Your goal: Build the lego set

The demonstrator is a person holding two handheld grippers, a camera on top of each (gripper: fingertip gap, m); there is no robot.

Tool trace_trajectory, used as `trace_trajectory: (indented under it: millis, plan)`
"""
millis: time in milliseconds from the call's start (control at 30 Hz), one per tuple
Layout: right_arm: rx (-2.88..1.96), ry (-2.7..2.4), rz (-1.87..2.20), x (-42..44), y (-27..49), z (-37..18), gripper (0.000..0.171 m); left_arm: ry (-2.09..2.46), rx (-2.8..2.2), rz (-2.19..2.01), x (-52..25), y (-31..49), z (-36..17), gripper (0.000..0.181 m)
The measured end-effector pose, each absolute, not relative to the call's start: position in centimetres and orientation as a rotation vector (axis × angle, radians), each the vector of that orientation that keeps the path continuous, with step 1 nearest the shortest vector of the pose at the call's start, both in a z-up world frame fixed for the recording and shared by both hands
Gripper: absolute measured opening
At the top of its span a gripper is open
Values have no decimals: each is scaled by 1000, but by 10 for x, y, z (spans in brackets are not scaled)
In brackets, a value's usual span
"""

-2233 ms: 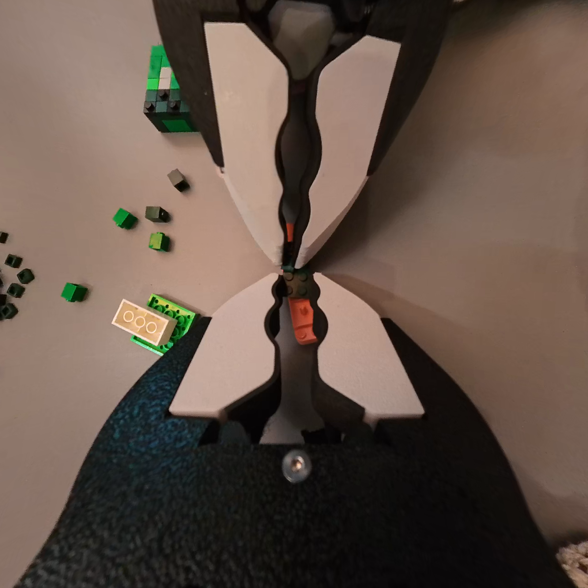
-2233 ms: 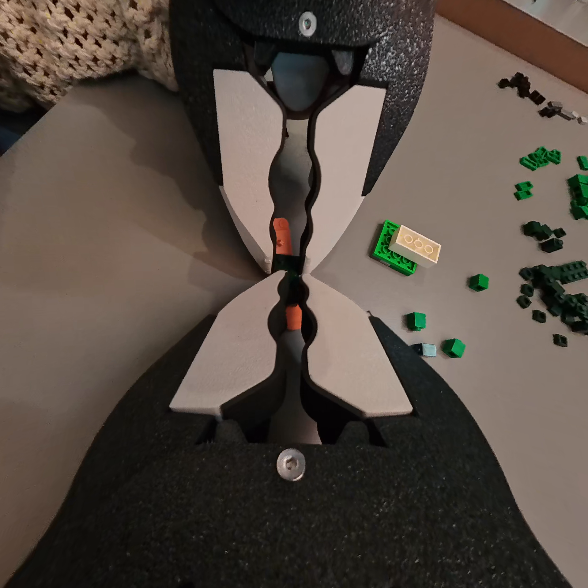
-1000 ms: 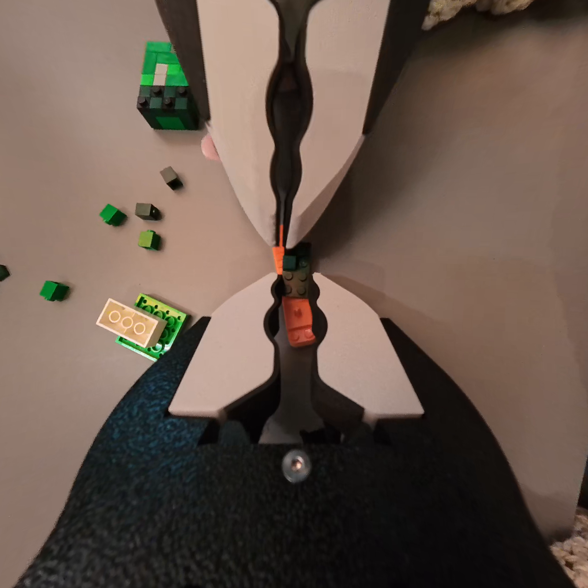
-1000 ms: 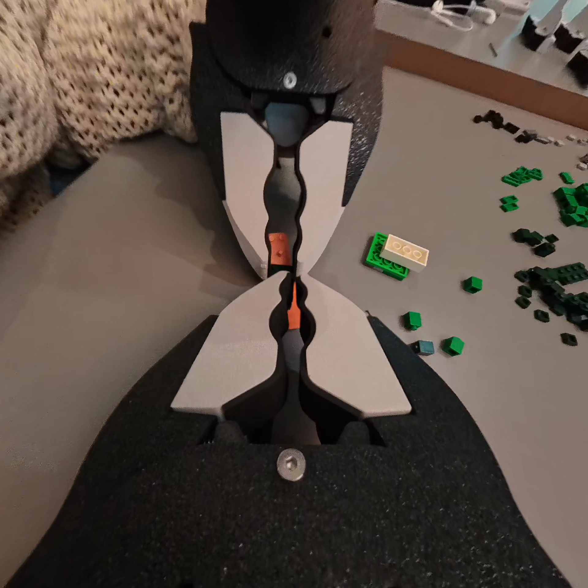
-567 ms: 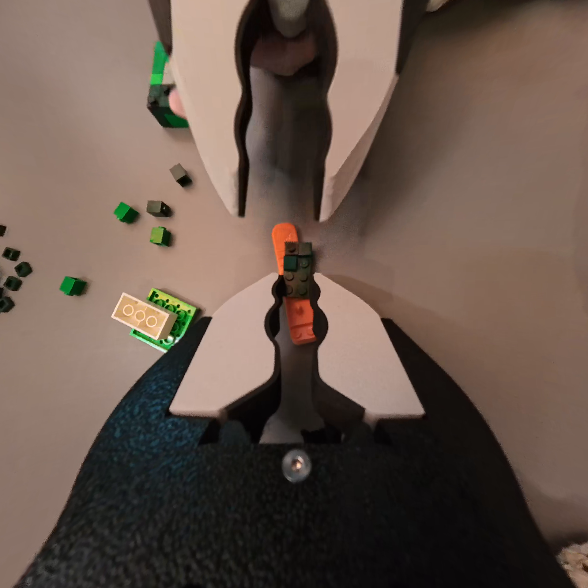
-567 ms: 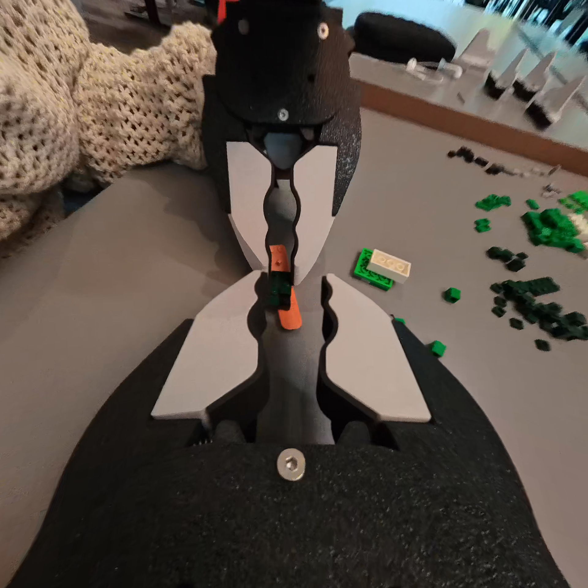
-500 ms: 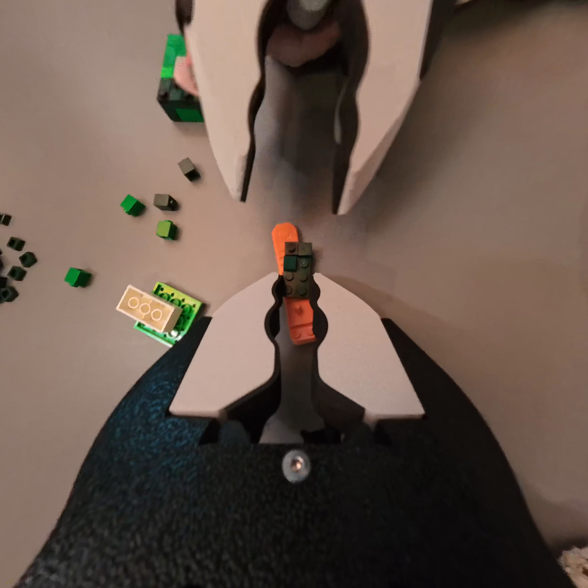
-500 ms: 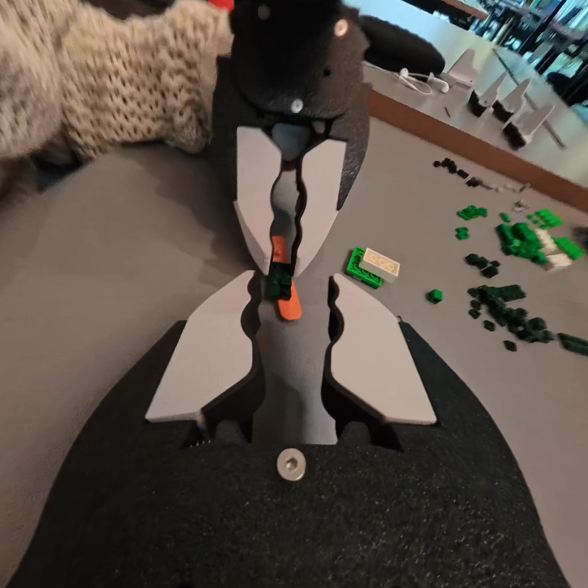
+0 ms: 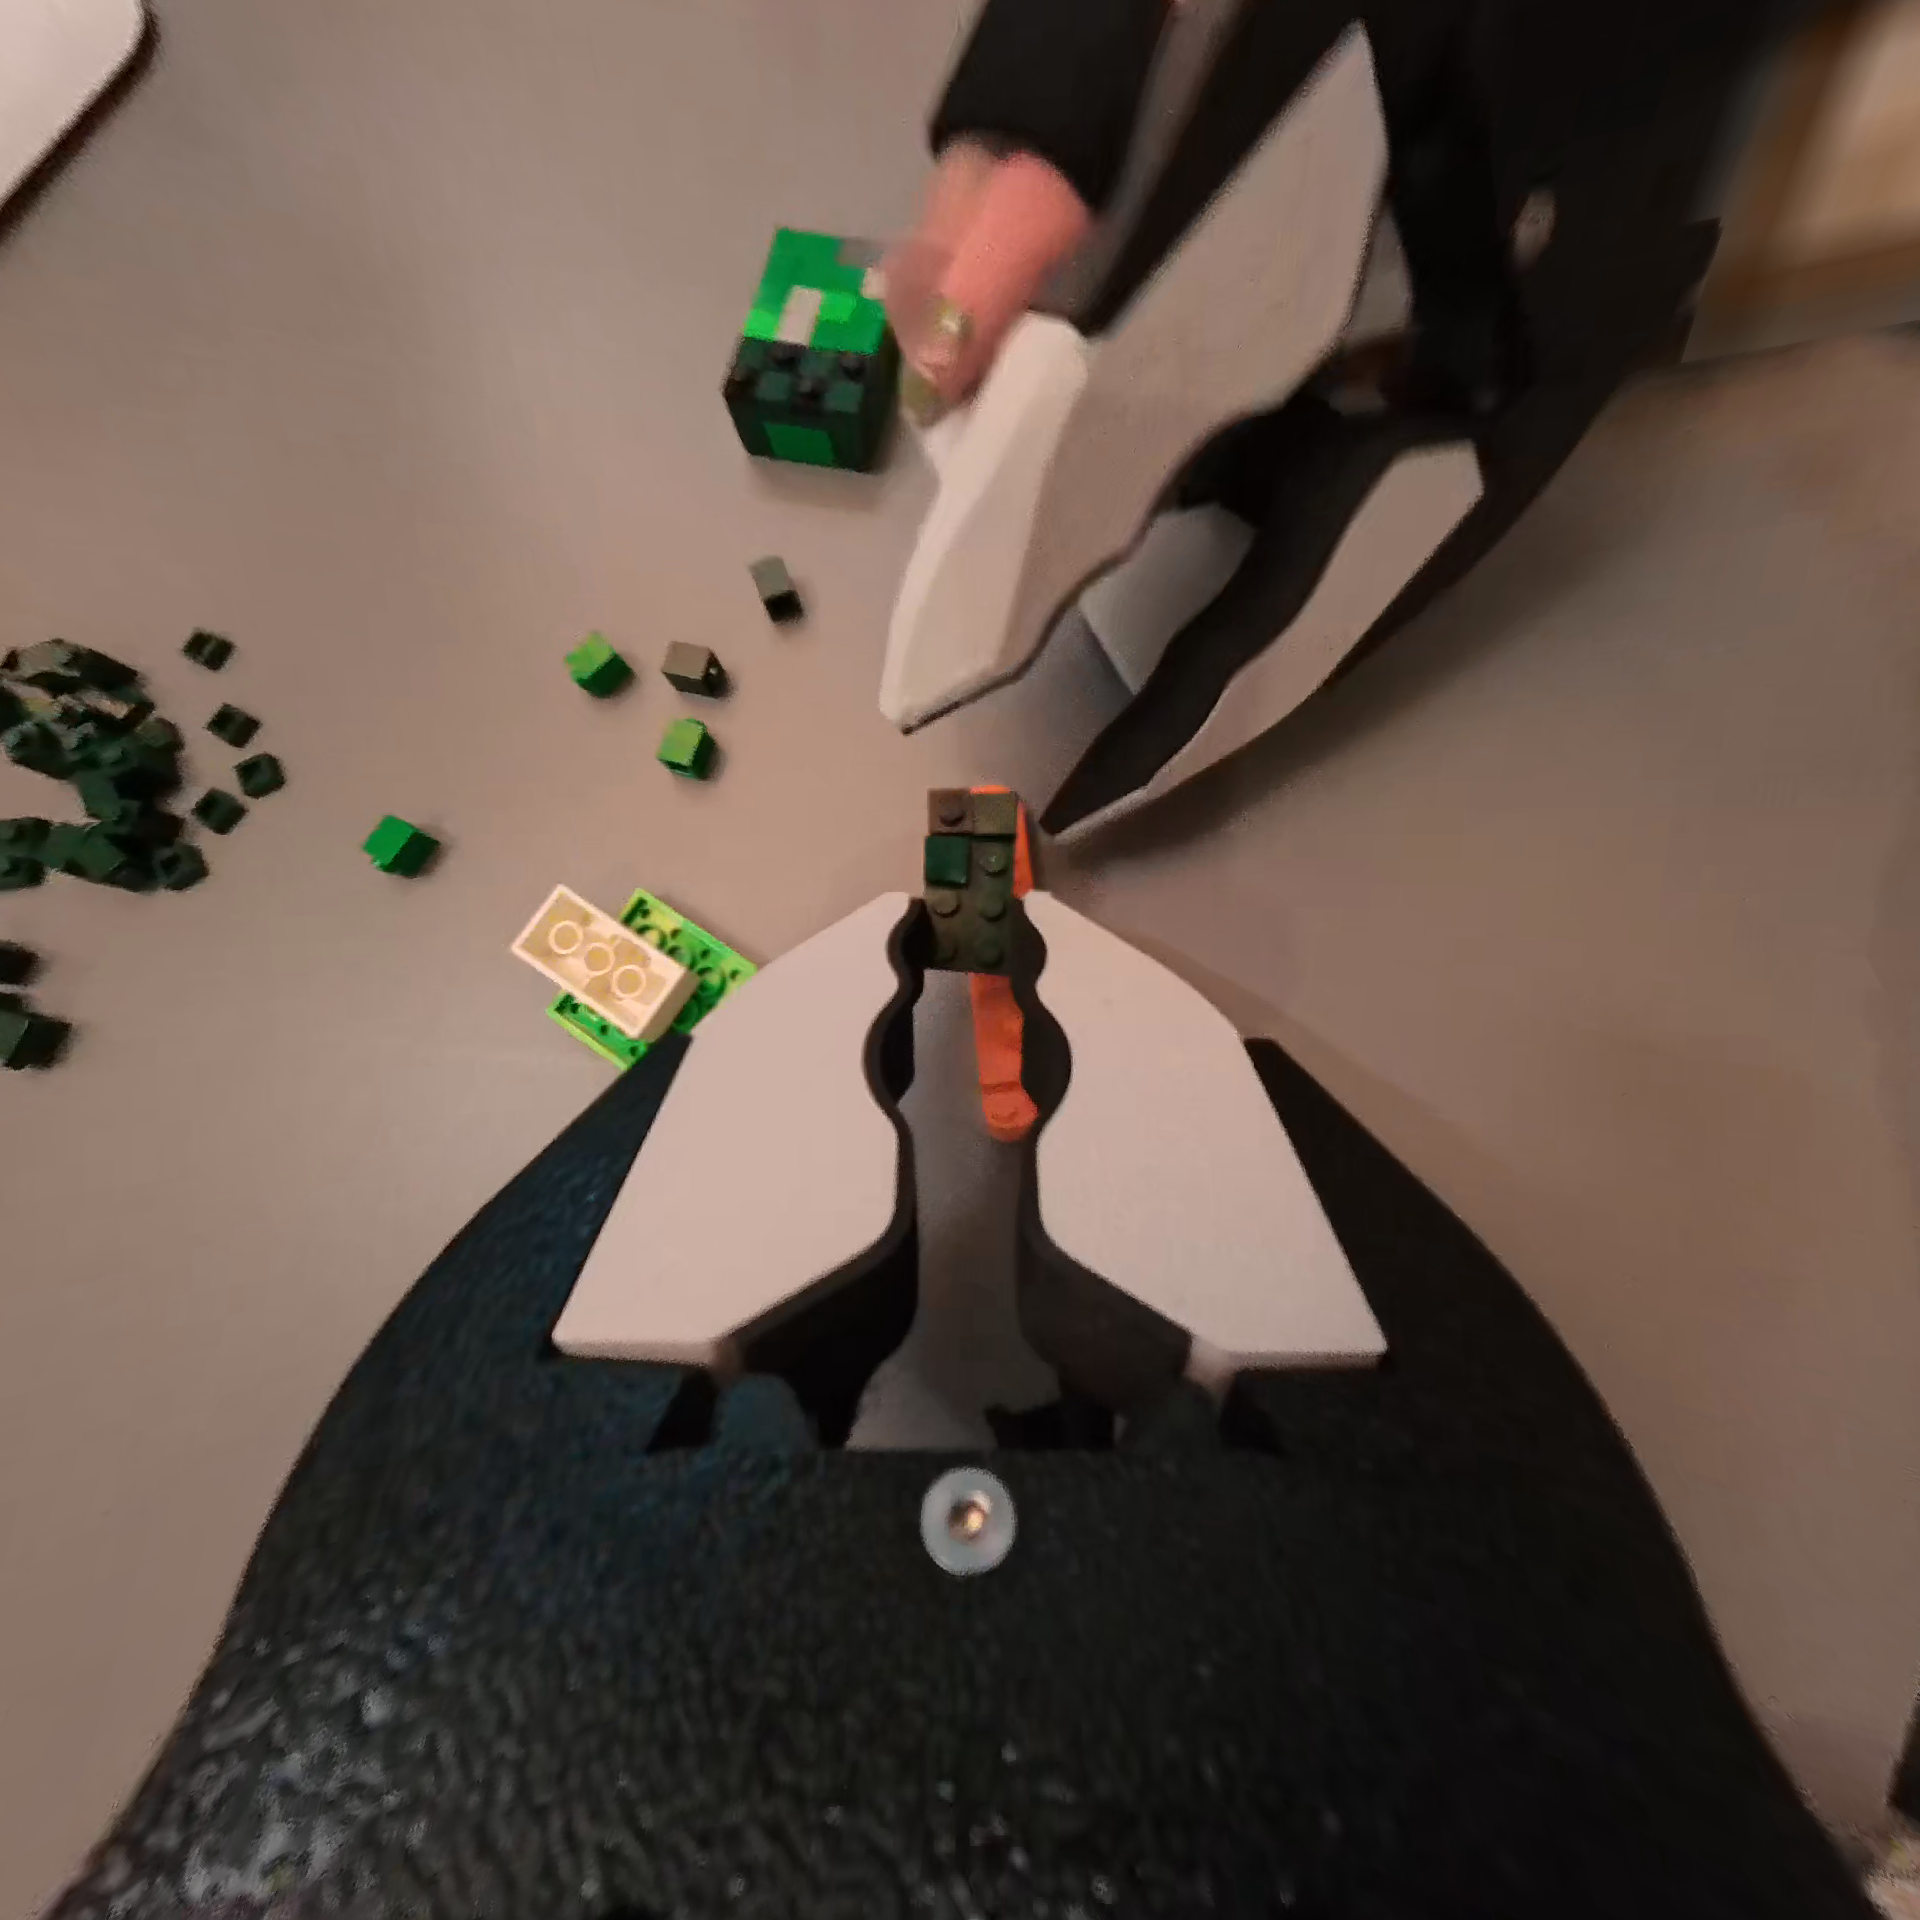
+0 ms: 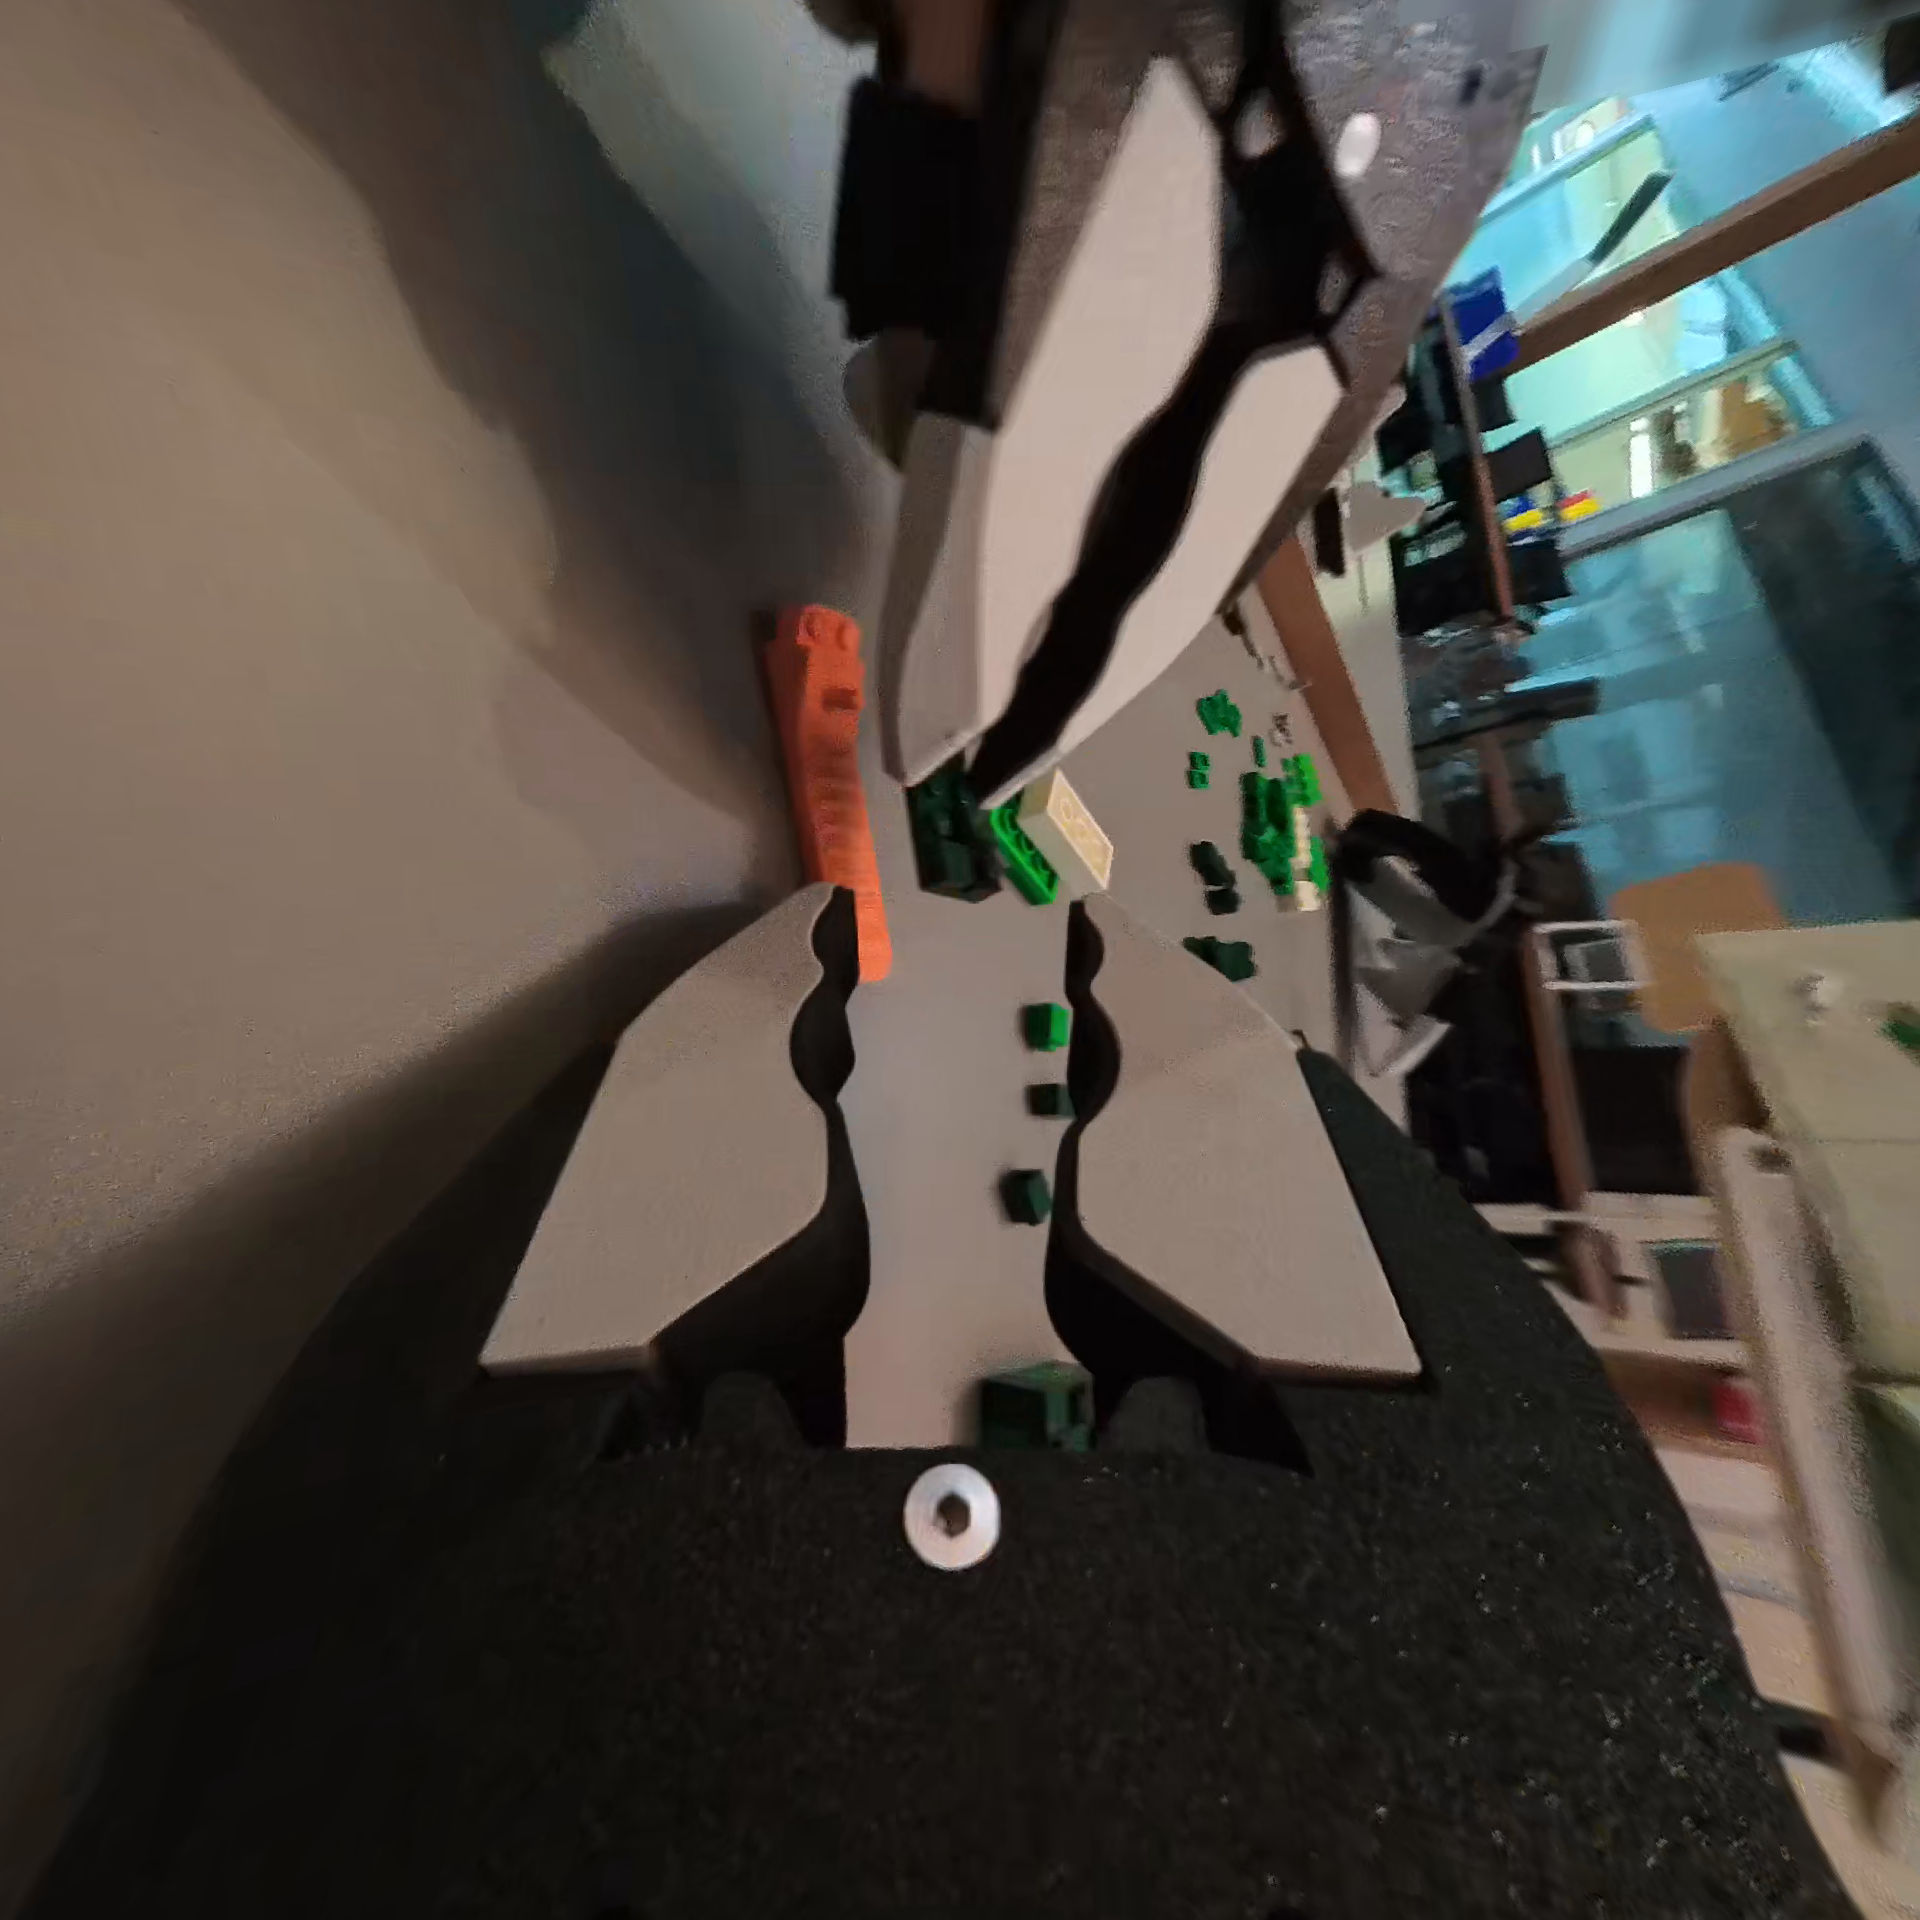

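Observation:
My left gripper [image 9: 971,920] is shut on a small dark green plate assembly [image 9: 971,883] with an orange brick separator [image 9: 1003,1049] lying edge-on along its right side, between the jaws. My right gripper [image 10: 956,909] is open and empty. It shows rolled on its side at the upper right of the left wrist view [image 9: 977,769], just beyond the assembly. In the right wrist view the separator [image 10: 831,790] runs beside my right gripper's left fingertip. The dark green assembly [image 10: 951,842] sits at the left gripper's tips [image 10: 945,774].
On the grey table [image 9: 1558,935] stand a green cube build [image 9: 810,364] and a white brick on a lime plate [image 9: 603,961]. There are several loose green studs [image 9: 686,743] and a dark green pile [image 9: 83,769]. A person's finger [image 9: 997,249] shows by the right gripper. Shelves and furniture [image 10: 1558,727] lie beyond the table.
My right gripper let go of the orange separator, opened, pulled back and rolled sideways to the right. My left gripper kept its hold and turned the assembly so that the separator stands on edge.

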State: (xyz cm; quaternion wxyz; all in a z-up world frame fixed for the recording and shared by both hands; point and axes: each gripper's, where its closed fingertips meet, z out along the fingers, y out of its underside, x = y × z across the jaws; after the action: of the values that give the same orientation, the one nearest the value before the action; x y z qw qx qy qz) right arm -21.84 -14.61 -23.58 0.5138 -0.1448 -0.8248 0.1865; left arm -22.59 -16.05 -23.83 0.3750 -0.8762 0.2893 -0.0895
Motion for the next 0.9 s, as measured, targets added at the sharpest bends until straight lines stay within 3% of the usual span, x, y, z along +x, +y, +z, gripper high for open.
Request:
trace_trajectory:
  millis: [300, 700, 900]
  plan:
    - [-207, -1884, 158, -237, -144, -233, 36, 628, -2264, -287, -226, -158, -235, 15]
    - [-132, -1909, 31, -241, -146, -245, 10, 635, -2290, -326, -220, -159, -239, 15]
    - [-162, -1915, 42, -241, -144, -244, 9, 637, -2281, -325, -220, -159, -238, 15]
